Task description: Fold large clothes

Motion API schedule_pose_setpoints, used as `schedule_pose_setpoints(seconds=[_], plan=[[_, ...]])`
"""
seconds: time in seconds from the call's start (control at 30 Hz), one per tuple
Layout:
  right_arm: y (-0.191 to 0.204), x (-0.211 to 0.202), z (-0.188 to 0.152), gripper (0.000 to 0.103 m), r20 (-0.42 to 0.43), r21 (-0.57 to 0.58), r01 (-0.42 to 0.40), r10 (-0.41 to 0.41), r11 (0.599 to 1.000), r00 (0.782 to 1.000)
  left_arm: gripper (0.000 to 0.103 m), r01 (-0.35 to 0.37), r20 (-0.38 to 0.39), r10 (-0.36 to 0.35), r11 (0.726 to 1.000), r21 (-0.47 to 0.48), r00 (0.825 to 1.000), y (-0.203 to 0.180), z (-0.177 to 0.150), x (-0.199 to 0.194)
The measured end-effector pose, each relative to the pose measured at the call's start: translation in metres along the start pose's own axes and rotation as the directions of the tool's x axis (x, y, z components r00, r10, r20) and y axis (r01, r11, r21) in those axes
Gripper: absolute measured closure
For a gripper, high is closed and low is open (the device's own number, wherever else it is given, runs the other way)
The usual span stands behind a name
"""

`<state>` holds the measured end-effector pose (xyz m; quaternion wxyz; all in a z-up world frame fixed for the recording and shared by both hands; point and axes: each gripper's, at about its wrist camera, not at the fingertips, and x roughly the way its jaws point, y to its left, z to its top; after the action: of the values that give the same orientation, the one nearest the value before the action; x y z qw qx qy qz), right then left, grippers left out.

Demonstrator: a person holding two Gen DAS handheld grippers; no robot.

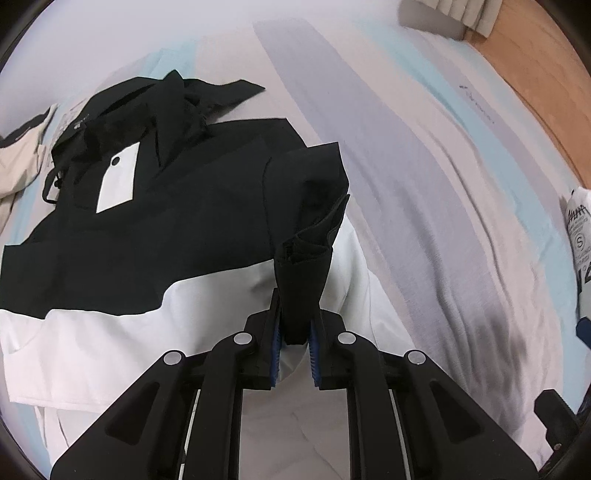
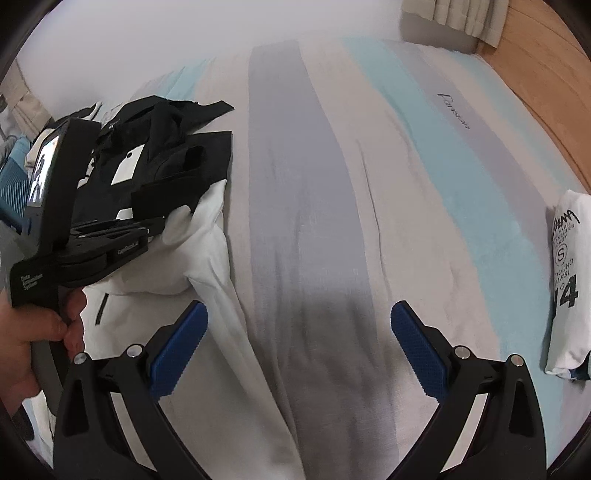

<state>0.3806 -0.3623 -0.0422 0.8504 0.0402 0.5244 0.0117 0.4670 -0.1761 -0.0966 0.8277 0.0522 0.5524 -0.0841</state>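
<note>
Currently, left gripper: blue pads clamped on the black sleeve of the jacket, the cuff end pinched between them.
Right gripper: fingers spread wide, nothing between them; blue pads poised above a grey stripe of the bedsheet.
Jacket: black upper half, white lower half, spread flat toward the left side of the bed; white tag on the chest; gripped sleeve raised above the body panel.
Left hand: wrapped around the left gripper's handle, at the near left edge of the bed.
Bedsheet: striped grey, beige and light blue, lightly wrinkled; small script lettering on one stripe.
Folded white shirt: printed text, at the right edge of the bed, well apart from the jacket.
Beige garment: far left edge.
Room: wooden floor beyond the right edge; pale curtain at the far right corner; white wall behind.
</note>
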Motion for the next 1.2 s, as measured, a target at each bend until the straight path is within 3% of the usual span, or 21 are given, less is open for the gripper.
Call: schedule_pose_setpoints(seconds=[0.17,0.3,0.6,0.83,1.2], plan=[[-0.004,0.003,-0.005,0.008,-0.003,0.015,0.014,-0.014,1.000,1.000,0.082,0.014,0.009,-0.014,1.000,-0.004,1.000,-0.003,-0.002,0.004],[-0.007,0.005,-0.003,0.007,-0.005,0.025,0.029,-0.029,0.999,1.000,0.042,0.024,0.017,-0.024,1.000,-0.011,1.000,-0.004,-0.003,0.001],[-0.006,0.001,0.011,0.007,0.004,0.019,0.044,-0.044,0.999,0.999,0.011,0.043,0.071,-0.040,0.998,-0.041,0.997,0.016,0.002,-0.021],[0.025,0.003,0.044,0.007,0.042,-0.029,0.023,-0.021,0.999,0.999,0.006,0.058,0.081,-0.054,0.997,-0.054,0.995,0.071,0.011,-0.031],[0.125,0.030,0.128,0.007,0.093,-0.202,-0.032,0.052,0.979,0.994,0.006,0.025,0.108,-0.012,0.992,-0.123,0.994,0.196,0.056,-0.041]])
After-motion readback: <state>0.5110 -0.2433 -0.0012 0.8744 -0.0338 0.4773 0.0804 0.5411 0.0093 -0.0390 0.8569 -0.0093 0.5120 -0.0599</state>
